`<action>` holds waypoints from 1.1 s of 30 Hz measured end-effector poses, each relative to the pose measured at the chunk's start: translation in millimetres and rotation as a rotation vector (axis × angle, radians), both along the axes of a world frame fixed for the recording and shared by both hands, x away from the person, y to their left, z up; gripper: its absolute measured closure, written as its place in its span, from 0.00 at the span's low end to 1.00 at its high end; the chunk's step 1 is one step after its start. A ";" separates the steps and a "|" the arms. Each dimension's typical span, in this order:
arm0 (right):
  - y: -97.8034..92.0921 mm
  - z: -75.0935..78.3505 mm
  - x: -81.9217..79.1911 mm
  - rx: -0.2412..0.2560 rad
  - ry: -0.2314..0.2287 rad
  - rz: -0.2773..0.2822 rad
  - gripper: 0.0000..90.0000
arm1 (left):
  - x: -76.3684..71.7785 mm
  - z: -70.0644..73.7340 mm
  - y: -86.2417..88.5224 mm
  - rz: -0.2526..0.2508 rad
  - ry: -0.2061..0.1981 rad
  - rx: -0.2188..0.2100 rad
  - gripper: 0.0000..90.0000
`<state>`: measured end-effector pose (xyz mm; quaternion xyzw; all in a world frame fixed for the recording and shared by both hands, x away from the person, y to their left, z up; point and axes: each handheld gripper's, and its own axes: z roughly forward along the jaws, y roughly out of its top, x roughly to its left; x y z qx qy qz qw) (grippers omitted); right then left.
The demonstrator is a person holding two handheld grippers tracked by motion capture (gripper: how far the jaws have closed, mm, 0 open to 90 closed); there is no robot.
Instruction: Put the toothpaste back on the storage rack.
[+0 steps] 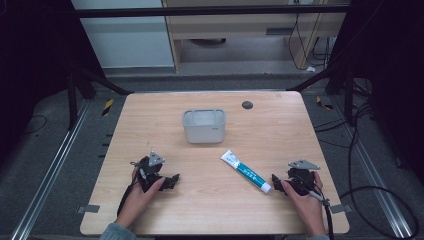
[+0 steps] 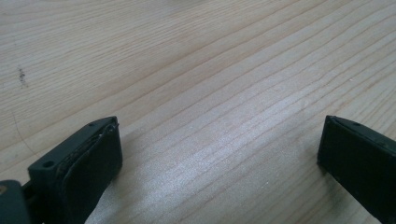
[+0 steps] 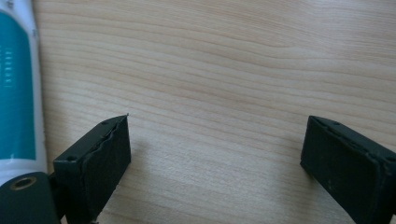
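Observation:
A white and teal toothpaste tube lies slantwise on the wooden table, its cap end toward the near right. Behind it, at the table's middle, stands a small translucent grey bin. My left gripper rests low on the table at the near left, open, with bare wood between its jaws. My right gripper rests at the near right, just right of the tube's cap, open over bare wood. In the right gripper view the tube runs along the left edge, outside the left jaw.
A dark round hole or plug sits in the table near the far edge. Black frame struts stand at the far left and right corners. Cables lie on the floor to the right.

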<state>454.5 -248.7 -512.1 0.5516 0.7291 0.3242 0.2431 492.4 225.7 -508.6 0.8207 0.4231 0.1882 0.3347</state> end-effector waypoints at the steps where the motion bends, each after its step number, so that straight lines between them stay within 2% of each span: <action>1: 0.2 -0.1 -0.1 -0.005 0.000 0.006 0.09 | 0.0 -0.1 -0.2 0.001 -0.001 -0.002 0.00; 3: 0.8 -0.1 -0.4 -0.003 0.003 0.021 0.07 | -0.1 -0.2 -0.4 0.003 -0.001 -0.005 0.00; 4: 1.3 0.4 -1.5 0.014 0.007 0.069 0.07 | -0.1 -0.2 -0.4 0.004 -0.001 -0.005 0.00; 5: 3.4 1.9 -2.3 0.014 -0.005 0.076 0.09 | -0.1 -0.2 -0.4 0.004 -0.001 -0.005 0.00; 7: 9.9 6.8 -4.8 -0.057 -0.032 0.095 0.11 | -0.1 -0.1 -0.2 0.002 0.000 -0.002 0.00; 8: 13.5 10.0 -6.2 -0.087 -0.032 0.100 0.11 | -0.1 -0.1 -0.2 0.002 0.000 -0.003 0.00; 10: 19.6 17.2 -8.3 -0.121 -0.026 0.116 0.11 | -0.1 -0.1 -0.2 0.002 0.000 -0.003 0.00; 16: 39.1 38.2 -13.5 -0.228 -0.055 0.167 0.14 | -0.2 -0.2 -0.4 0.004 -0.001 -0.006 0.00; 18: 44.6 46.5 -13.5 -0.236 -0.052 0.169 0.14 | -0.2 -0.2 -0.4 0.004 -0.001 -0.006 0.00; 24: 63.2 71.3 -13.0 -0.213 -0.035 0.210 0.15 | -0.2 -0.1 -0.3 0.003 0.000 -0.004 0.00; 27: 71.2 78.3 -12.3 -0.226 -0.037 0.240 0.17 | -0.2 -0.3 -0.4 0.004 -0.001 -0.006 0.00; 28: 79.5 83.0 -10.2 -0.244 -0.018 0.269 0.18 | -0.2 -0.3 -0.4 0.004 -0.001 -0.006 0.00; 33: 94.0 88.4 -1.1 -0.272 0.021 0.311 0.19 | -0.2 -0.2 -0.4 0.004 -0.001 -0.006 0.00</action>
